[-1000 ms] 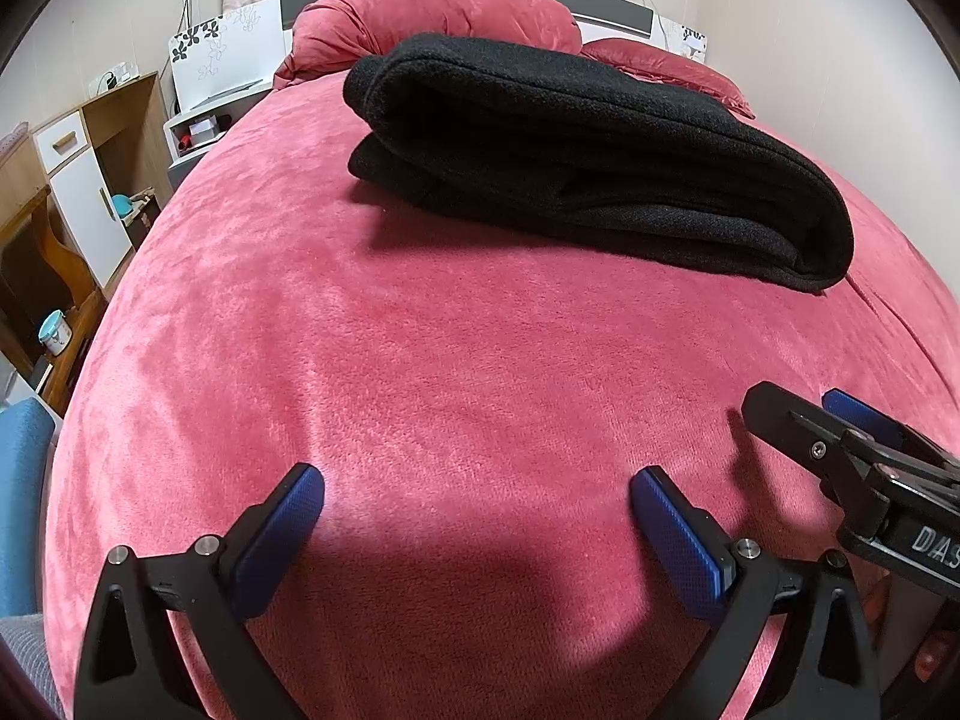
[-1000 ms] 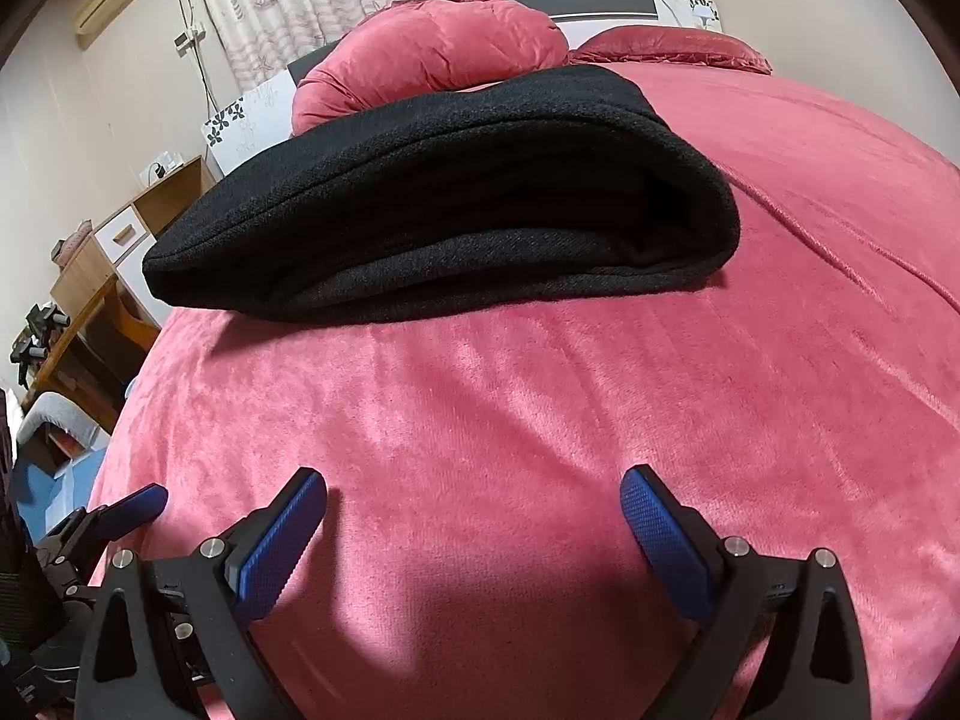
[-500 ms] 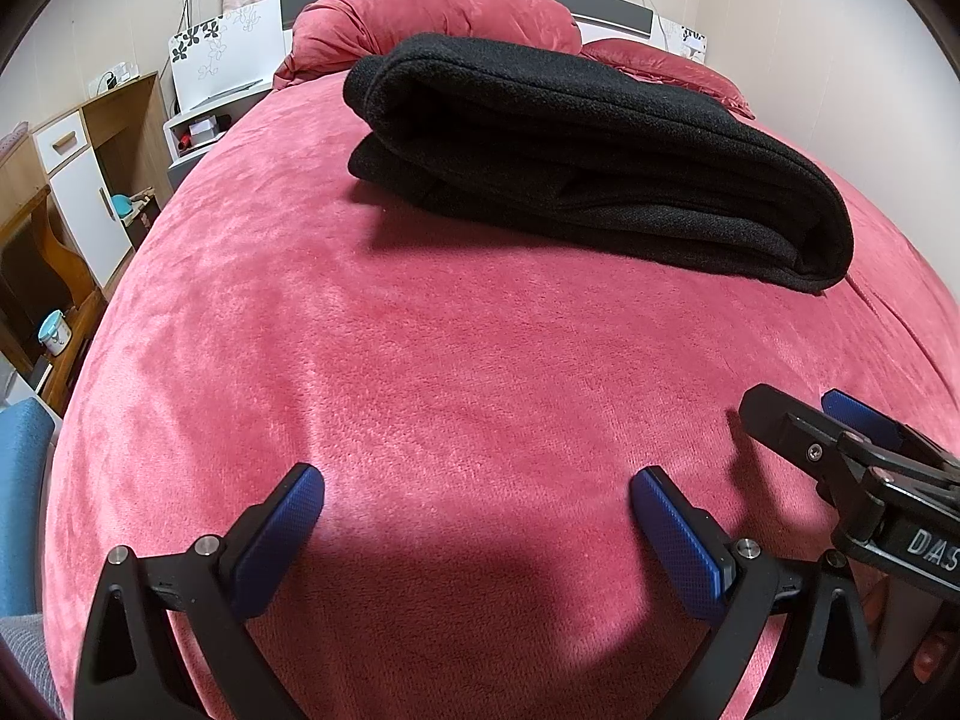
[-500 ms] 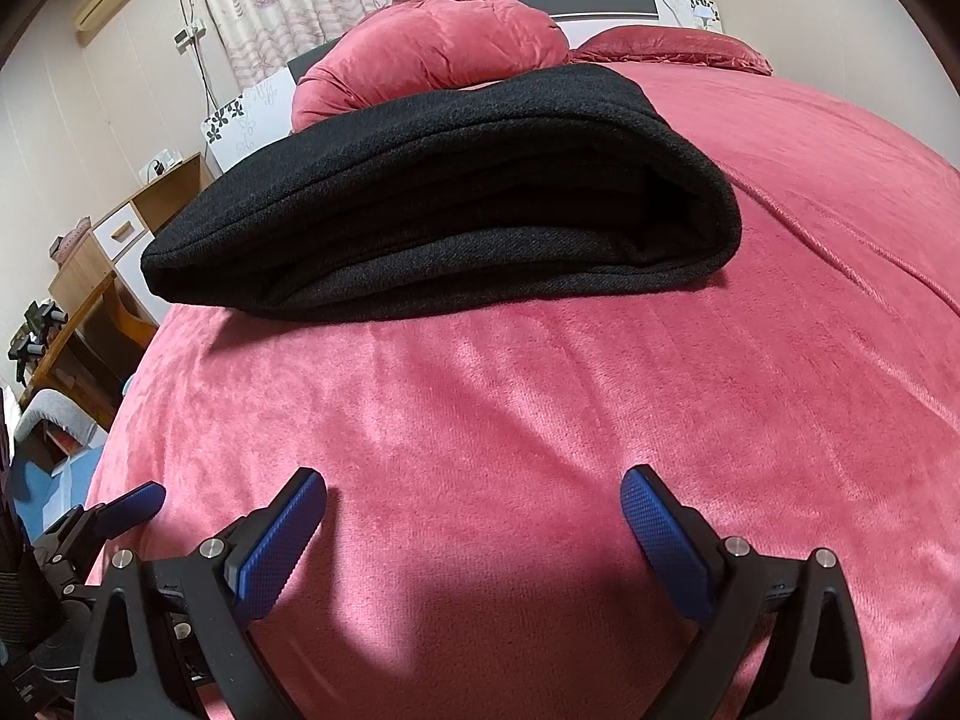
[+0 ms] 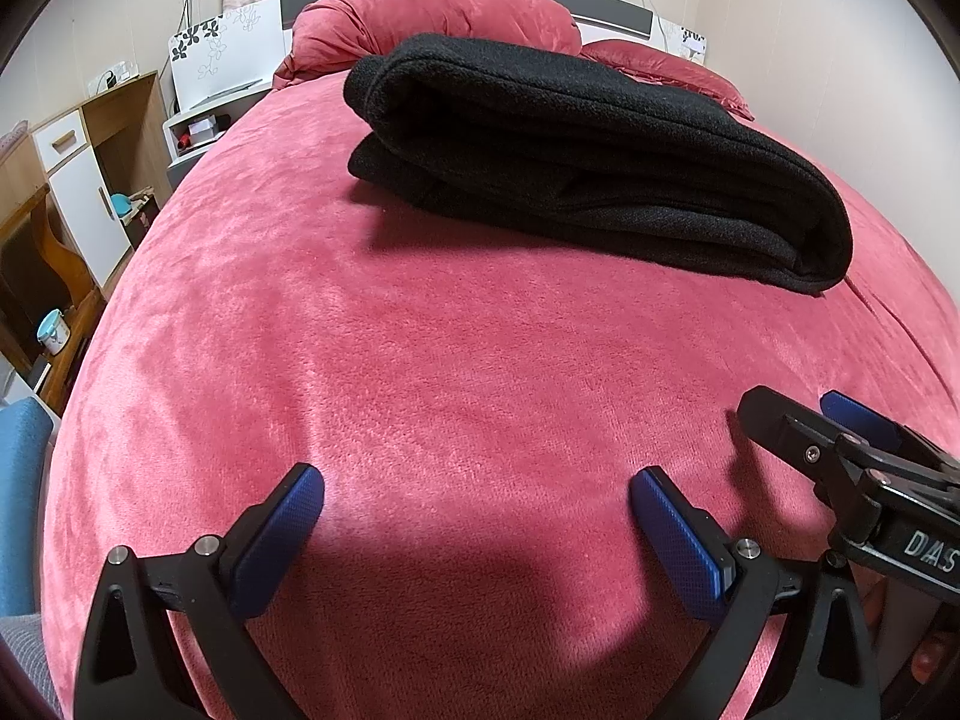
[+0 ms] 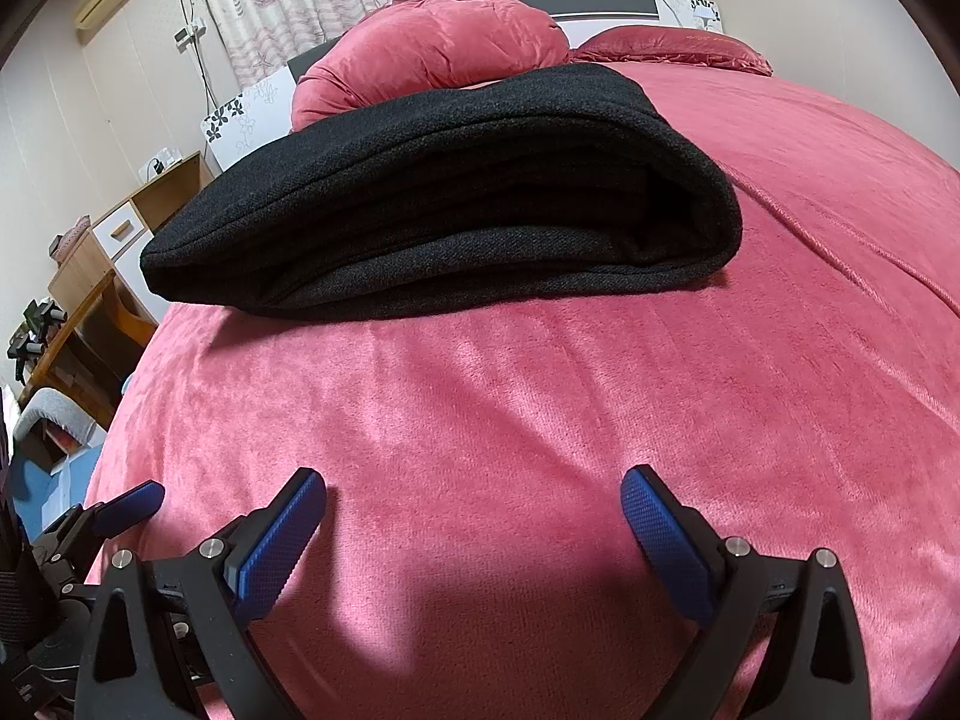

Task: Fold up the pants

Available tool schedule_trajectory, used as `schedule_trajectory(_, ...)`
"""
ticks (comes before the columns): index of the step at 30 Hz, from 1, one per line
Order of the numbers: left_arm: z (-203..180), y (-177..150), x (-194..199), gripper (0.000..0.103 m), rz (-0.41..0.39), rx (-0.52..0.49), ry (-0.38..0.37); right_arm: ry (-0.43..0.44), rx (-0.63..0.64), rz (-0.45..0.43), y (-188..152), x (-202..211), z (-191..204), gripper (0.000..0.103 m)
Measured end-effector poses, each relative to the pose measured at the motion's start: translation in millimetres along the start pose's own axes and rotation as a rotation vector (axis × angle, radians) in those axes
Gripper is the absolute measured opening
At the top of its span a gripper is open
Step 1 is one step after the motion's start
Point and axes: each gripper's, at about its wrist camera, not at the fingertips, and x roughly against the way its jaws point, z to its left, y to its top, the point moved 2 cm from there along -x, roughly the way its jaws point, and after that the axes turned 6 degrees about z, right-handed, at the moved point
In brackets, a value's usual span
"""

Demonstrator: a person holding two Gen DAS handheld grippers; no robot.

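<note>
The black pants (image 5: 588, 150) lie folded in a thick stack on the red bed cover (image 5: 420, 360), toward the pillows. They also show in the right wrist view (image 6: 456, 210). My left gripper (image 5: 477, 510) is open and empty, low over the cover, well short of the pants. My right gripper (image 6: 474, 510) is open and empty too, beside the left one. The right gripper shows at the lower right of the left wrist view (image 5: 840, 438). The left gripper shows at the lower left of the right wrist view (image 6: 114, 510).
A rolled red duvet (image 5: 432, 12) and a red pillow (image 6: 678, 42) lie at the headboard. A wooden desk and cabinet (image 5: 78, 162) stand left of the bed. A blue chair (image 5: 18, 480) is at the near left.
</note>
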Motion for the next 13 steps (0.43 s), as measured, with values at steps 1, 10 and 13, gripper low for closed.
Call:
schedule_trajectory(1, 0.1, 0.2, -0.2, 0.103, 0.000, 0.000, 0.000, -0.001, 0.001, 0.000, 0.0, -0.5, 0.1, 0.101)
schedule_trajectory(10, -2.0, 0.0, -0.2, 0.103, -0.006, -0.002, 0.005, -0.005, 0.007, 0.004, 0.2, -2.7, -0.2, 0.102)
schedule_trajectory(13, -2.8, 0.0, -0.6, 0.103, -0.002, -0.002, 0.006, -0.007, 0.009, 0.006, 0.4, -2.9, 0.2, 0.102)
